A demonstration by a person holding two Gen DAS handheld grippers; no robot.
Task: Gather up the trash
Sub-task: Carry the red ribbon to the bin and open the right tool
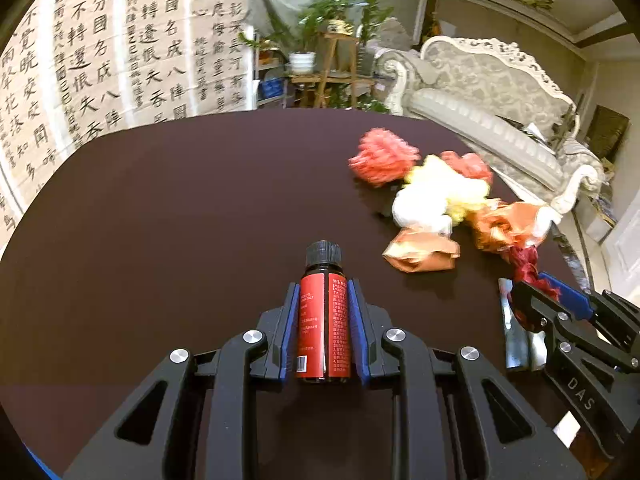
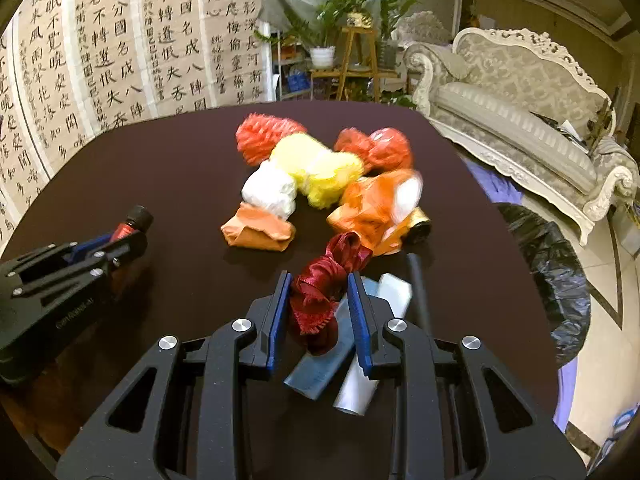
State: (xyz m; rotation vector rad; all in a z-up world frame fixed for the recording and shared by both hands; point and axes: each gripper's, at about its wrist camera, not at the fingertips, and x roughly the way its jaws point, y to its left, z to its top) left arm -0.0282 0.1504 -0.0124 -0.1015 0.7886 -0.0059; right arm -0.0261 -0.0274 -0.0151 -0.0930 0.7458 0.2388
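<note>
My left gripper (image 1: 324, 292) is shut on a small dark bottle (image 1: 324, 320) with a red label and black cap, held over the dark table (image 1: 180, 208). My right gripper (image 2: 318, 284) is shut on a crumpled dark red ribbon (image 2: 324, 284), above two flat silvery packets (image 2: 352, 360). A heap of crumpled trash lies ahead: red (image 2: 260, 136), yellow (image 2: 316, 168), white (image 2: 268, 192) and orange (image 2: 376, 204) bags, plus an orange wrapper (image 2: 256, 232). The left gripper with the bottle shows at left in the right wrist view (image 2: 124, 236); the right gripper with the ribbon shows at right in the left wrist view (image 1: 532, 280).
A black trash bag (image 2: 548, 268) hangs open off the table's right edge. A small dark jar with a gold rim (image 2: 420, 228) lies under the orange bag. A thin black rod (image 2: 418, 284) lies by the packets. A white sofa (image 2: 520, 120) stands at right, plants behind.
</note>
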